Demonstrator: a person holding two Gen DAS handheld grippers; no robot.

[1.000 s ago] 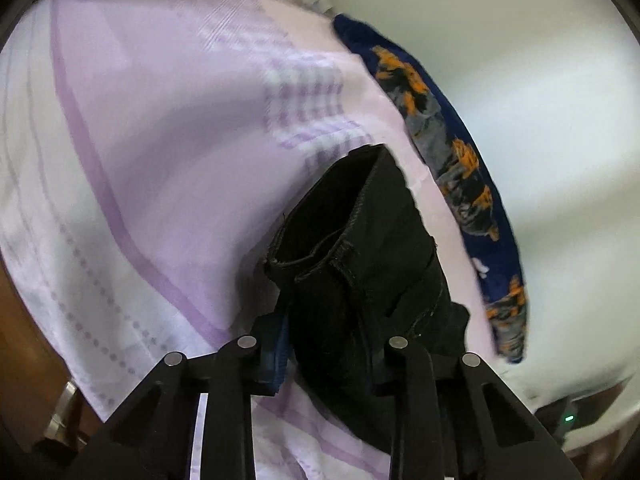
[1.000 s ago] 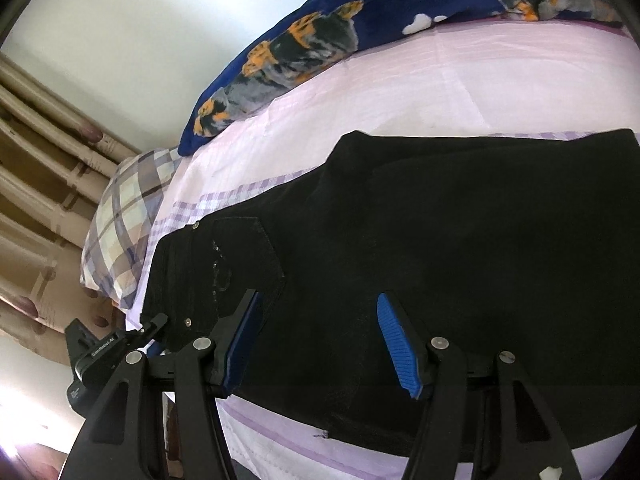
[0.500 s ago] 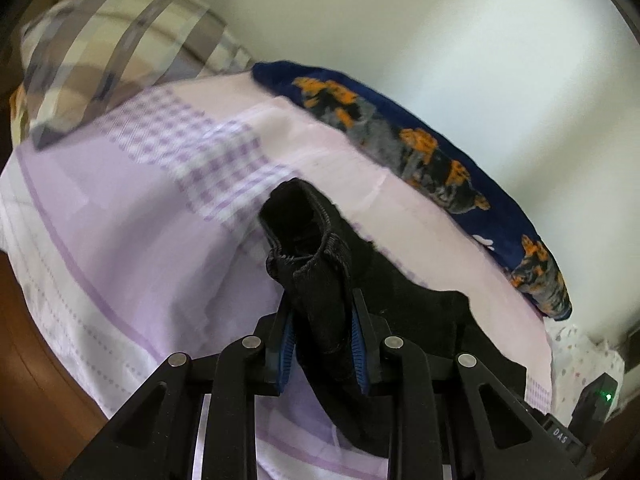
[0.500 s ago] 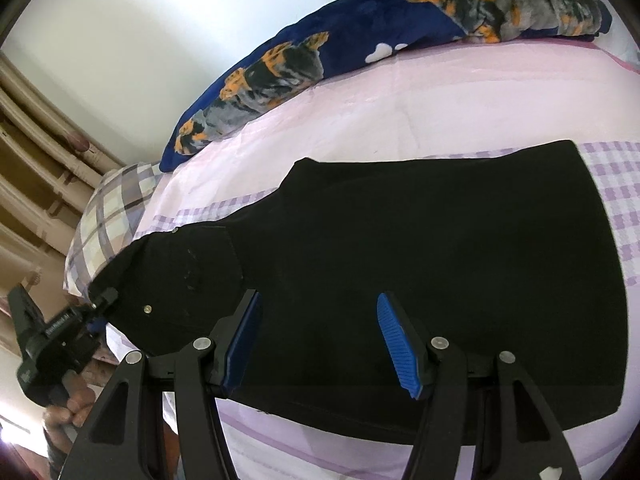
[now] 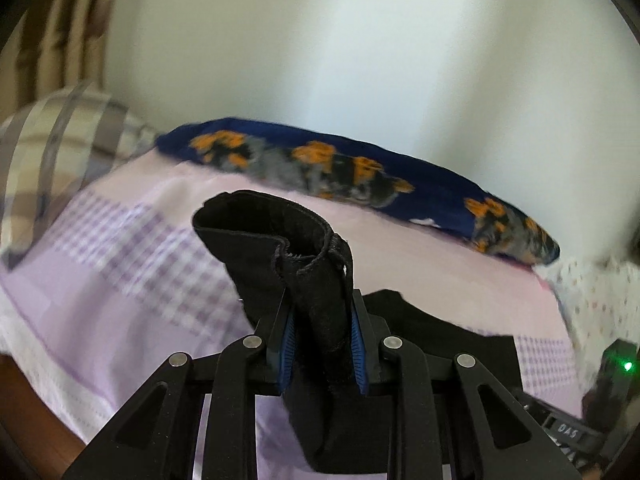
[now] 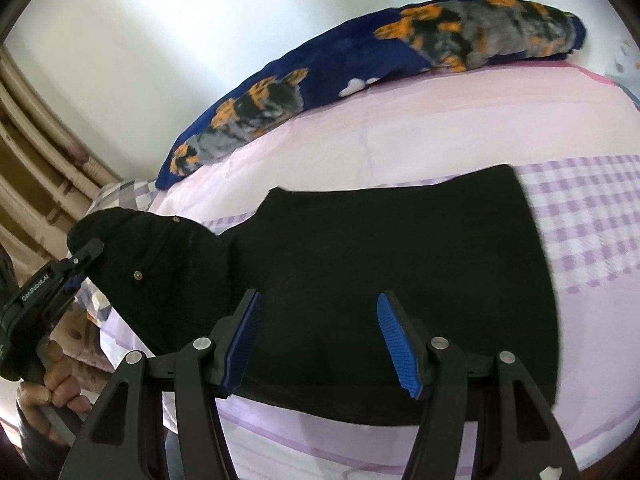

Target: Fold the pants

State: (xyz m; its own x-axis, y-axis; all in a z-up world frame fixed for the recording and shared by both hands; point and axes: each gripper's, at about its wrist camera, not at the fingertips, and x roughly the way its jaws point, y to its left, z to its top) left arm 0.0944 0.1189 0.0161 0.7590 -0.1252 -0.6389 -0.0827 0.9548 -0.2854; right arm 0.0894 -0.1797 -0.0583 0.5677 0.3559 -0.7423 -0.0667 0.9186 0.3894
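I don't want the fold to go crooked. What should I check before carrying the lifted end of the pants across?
1. Left gripper clamps the pants: ok, pads pinch bunched waist fabric.
2. Lifted end clear of the bedsheet: ok.
3. Right gripper free: ok, open above the pants, holding nothing.
4. Rest of the pants flat: ok, no big wrinkles.
5. Landing area clear: ok, the blue blanket lies apart, along the far edge.
6. Both waist layers gripped: cannot tell.

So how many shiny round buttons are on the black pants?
2 on the pants: one near the lifted top edge, one lower, toward the left gripper. Folds may hide more.
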